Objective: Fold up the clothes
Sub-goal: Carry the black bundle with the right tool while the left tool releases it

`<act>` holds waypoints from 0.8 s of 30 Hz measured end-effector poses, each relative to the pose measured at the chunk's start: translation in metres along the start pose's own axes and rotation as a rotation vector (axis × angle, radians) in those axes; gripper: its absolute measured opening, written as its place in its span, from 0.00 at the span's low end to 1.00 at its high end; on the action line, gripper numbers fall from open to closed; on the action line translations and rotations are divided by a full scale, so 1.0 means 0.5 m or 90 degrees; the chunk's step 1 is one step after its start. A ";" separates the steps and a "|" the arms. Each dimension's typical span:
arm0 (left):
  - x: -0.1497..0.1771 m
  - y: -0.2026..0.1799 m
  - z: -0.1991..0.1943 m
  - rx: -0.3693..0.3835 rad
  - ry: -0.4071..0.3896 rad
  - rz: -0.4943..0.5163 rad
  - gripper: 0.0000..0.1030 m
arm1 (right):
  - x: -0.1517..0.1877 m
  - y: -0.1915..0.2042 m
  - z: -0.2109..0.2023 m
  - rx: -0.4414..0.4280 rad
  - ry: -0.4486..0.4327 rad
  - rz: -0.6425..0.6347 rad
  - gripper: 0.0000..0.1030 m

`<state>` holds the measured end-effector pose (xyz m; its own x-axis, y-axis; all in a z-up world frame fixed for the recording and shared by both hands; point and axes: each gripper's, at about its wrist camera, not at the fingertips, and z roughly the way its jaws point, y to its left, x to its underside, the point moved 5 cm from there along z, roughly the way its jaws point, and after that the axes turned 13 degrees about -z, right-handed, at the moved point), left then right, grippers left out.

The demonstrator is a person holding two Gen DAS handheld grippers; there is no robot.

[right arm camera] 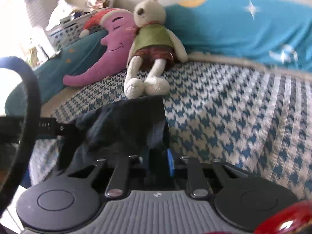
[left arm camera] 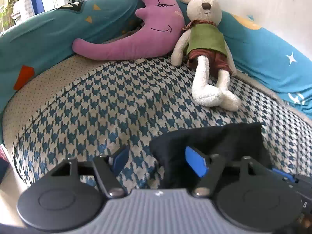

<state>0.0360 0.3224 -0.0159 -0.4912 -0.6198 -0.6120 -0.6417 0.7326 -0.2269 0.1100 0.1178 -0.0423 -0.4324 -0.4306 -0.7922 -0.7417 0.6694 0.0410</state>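
While the dark cloth lies bunched up on the blue and white checked blanket, near the front edge of the bed, both tools are right at it. The left gripper has its jaws spread apart. One blue pad sits against the left side of the cloth and the other pad hangs over bare blanket, so nothing is pinched there. The right gripper has its jaws pressed close together, and a fold of the cloth seems to be caught between them, though that spot is dark and a bit blurry. The white bunny toy lies just past the cloth, with its feet very near the far edge. A purple moon pillow rests beside the bunny, and blue pillows sit behind them. I think the job is only partly done, because the cloth looks lumpy and not flat yet. To do this step well, the right side should keep a firm hold on its edge. The left side should slide over a corner and close on just one layer, not a thick wad. Then both should pull gently apart so the cloth gets smooth before it is folded. It is best to pull toward the front, away from the bunny, so the toy does not get dragged along.
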 end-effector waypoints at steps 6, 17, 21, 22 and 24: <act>0.010 0.000 0.036 -0.042 0.015 0.014 0.72 | 0.005 -0.016 0.017 0.045 0.000 0.013 0.15; -0.021 -0.035 -0.020 0.018 -0.041 -0.003 0.73 | -0.024 -0.069 -0.064 0.030 -0.044 0.112 0.18; -0.017 -0.078 -0.024 0.062 -0.040 0.016 0.74 | -0.026 -0.018 -0.101 -0.021 -0.044 0.059 0.18; -0.015 -0.087 -0.023 0.070 -0.038 0.024 0.74 | -0.020 -0.003 -0.109 -0.032 -0.038 0.047 0.18; -0.009 -0.106 -0.013 0.075 -0.032 0.045 0.74 | -0.006 0.025 -0.118 -0.047 -0.025 0.030 0.18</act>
<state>0.0682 0.2846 0.0037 -0.5011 -0.5532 -0.6655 -0.5320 0.8035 -0.2673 0.0721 0.0918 -0.0035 -0.4488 -0.3740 -0.8116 -0.7572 0.6415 0.1231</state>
